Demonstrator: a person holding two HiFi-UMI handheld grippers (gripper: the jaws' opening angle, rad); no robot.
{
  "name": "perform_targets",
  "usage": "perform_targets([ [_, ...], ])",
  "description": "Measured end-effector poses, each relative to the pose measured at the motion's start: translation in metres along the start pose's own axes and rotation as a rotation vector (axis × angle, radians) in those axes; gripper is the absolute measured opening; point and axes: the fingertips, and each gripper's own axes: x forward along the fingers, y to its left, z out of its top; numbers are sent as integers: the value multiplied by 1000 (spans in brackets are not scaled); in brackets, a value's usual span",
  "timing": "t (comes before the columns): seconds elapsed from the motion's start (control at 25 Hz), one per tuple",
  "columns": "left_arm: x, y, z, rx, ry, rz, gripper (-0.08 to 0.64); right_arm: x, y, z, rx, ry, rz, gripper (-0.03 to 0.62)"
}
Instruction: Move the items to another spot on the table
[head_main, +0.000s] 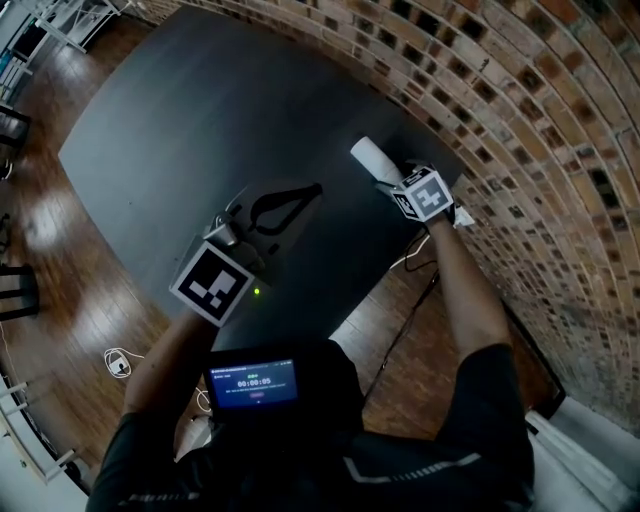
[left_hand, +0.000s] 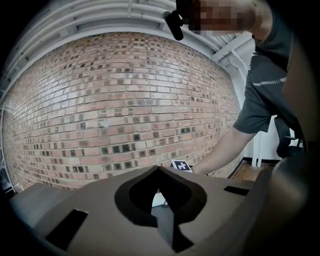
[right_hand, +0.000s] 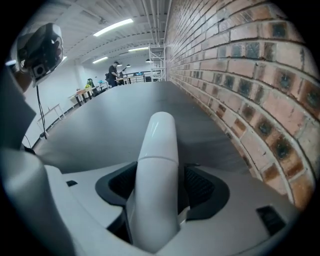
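Right gripper (right_hand: 162, 186): jaws apart around the white cylinder (right_hand: 159, 145), right pad clear of it. The cylinder is at the dark table (head_main: 200, 120) edge (brick wall (head_main: 520, 90) side). Left gripper (left_hand: 159, 168): jaws together, empty.

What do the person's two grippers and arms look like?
The left gripper is dark grey-brown with a wide, flat body. The right gripper is white with black ribbed pads. Each carries a marker cube, the left cube and the right cube, with black-and-white squares. The person wears a dark short-sleeved shirt with a thin pale stripe.
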Motion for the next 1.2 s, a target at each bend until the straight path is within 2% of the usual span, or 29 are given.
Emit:
perform_targets([
  [0.16,0,2,-1,2,-1,0,-8,5,-1,0,1,-6,10,297],
  [0.24,-1,3,-3,6,7,0,-9,5,-2,2,15,-6,15,268],
  [0.44,-9,3,-3,1,16,6,-9,6,-1,2,17,7,-9,262],
  [0.64,-20,5,7,17,7,8,-9,-3,1,7,66,-27,-26,262],
  [0.96,-48,-6,37,67,-35,2,-9,-58,22,37,99,-130,-68,262],
  [1.2,-81,-23,61,85,-75,-16,-9,-111,54,56,102,-184,-117,262],
])
